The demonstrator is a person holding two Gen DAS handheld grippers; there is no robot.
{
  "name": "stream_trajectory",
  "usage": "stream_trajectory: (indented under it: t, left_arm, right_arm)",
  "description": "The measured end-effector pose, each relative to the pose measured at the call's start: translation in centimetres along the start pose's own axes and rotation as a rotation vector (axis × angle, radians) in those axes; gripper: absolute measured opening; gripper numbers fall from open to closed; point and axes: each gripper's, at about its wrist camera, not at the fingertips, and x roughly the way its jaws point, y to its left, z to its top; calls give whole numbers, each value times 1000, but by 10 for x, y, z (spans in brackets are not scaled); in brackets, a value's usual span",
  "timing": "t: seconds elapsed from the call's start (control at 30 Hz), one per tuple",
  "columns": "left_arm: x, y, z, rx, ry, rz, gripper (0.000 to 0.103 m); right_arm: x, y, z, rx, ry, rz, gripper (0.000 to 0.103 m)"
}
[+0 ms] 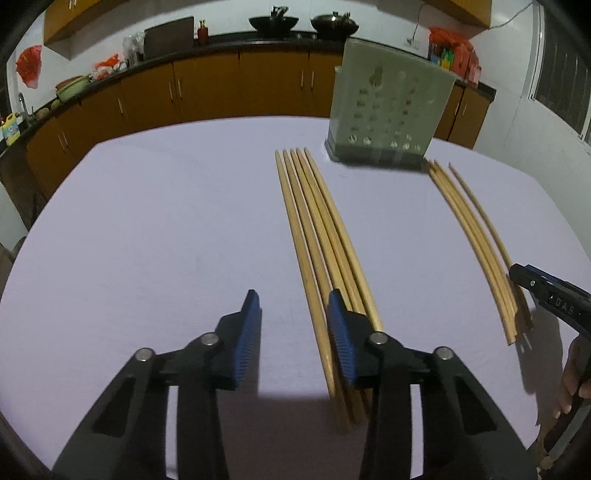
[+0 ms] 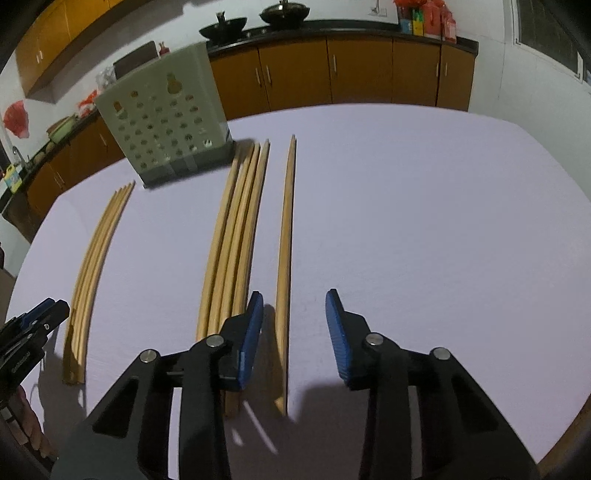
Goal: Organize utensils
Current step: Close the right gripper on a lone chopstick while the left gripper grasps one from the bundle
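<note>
- Your left gripper (image 1: 293,304) hangs low over the pale lilac table (image 1: 147,229), blue pads apart and clasping nothing; one chopstick of the left-hand bundle of chopsticks (image 1: 325,236) runs through the gap near the right-hand pad, and whether pad and wood touch cannot be told.
- That bundle, several wooden sticks side by side, runs from the near edge of the table away toward the utensil holder (image 1: 388,107); the gripper's right-hand finger overlaps its near end.
- Your right gripper (image 2: 294,304) is likewise unclenched, with a lone pair of chopsticks (image 2: 286,236) lying between its fingers, closer to the left-hand pad; the pads do not appear to press it.
- Just left of that pair lies the right-hand bundle of chopsticks (image 2: 236,236), its near end passing under the gripper's left-hand finger.
- The holder, a pale grey-green box pierced with rows of round holes on a darker base, stands upright at the far side of the table between the two bundles' far tips.
- Beyond the table, wooden kitchen cabinets (image 2: 362,70) line the wall under a dark counter carrying two woks (image 1: 273,23).
- In each wrist view the tip of the other gripper shows at the frame's edge, with your fingers behind it.
</note>
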Motion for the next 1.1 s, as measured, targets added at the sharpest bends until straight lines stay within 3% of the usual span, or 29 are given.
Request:
stream_trajectory:
  t: [0.17,0.43,0.73,1.1]
  left_arm:
    - [2,2,2,-4,15,-7,31]
    - [10,2,10,30,30,27,9]
    - [27,27,32,7,14,64,8]
    - [20,25,24,17,7,71,11]
  right_arm:
    - [-1,0,-1,-24,-13,-22,26]
    - [3,-4,2,-38,-25,-39,10]
    - [16,-22,23,18,-37,-44,8]
    - [10,-20,15,-9,-33,-53,8]
